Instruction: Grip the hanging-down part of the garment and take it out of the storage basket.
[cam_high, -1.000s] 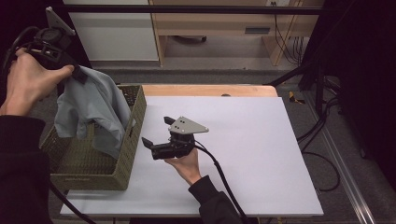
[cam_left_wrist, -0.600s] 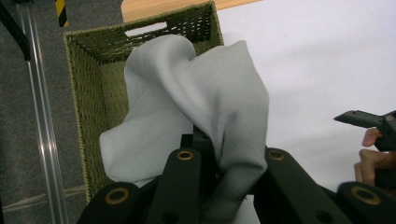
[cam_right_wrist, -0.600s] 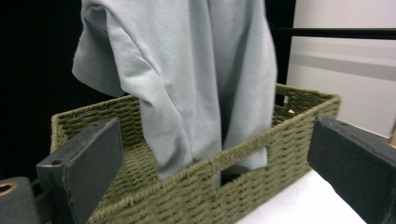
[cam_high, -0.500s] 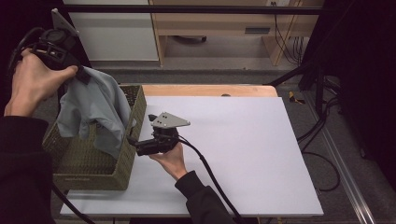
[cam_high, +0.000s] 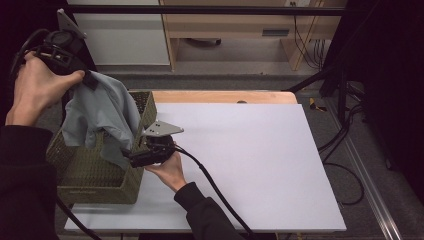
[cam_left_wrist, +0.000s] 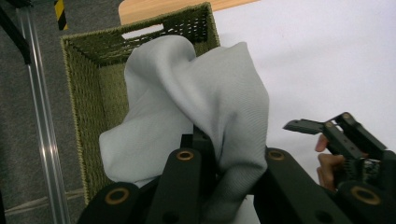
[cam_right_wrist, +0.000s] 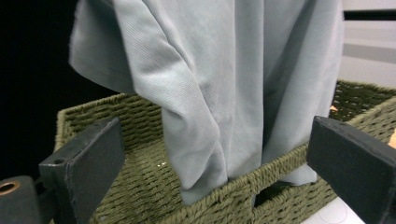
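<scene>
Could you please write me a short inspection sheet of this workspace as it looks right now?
Surface: white table, bare to the right of the basket.
Job's things: grey cloth hanging from the left claw into the woven basket, draped over its rim.
Clutter: nothing seen.
Grippers: left claw raised, shut on the cloth; right claw open, at the basket's side, jaws either side of the hanging cloth.
Cables: black cable trailing from the right claw; more cables on the floor at right.
Surroundings: wooden furniture behind the table.

high: above, fwd-down | gripper cams: close | all share basket, cloth
</scene>
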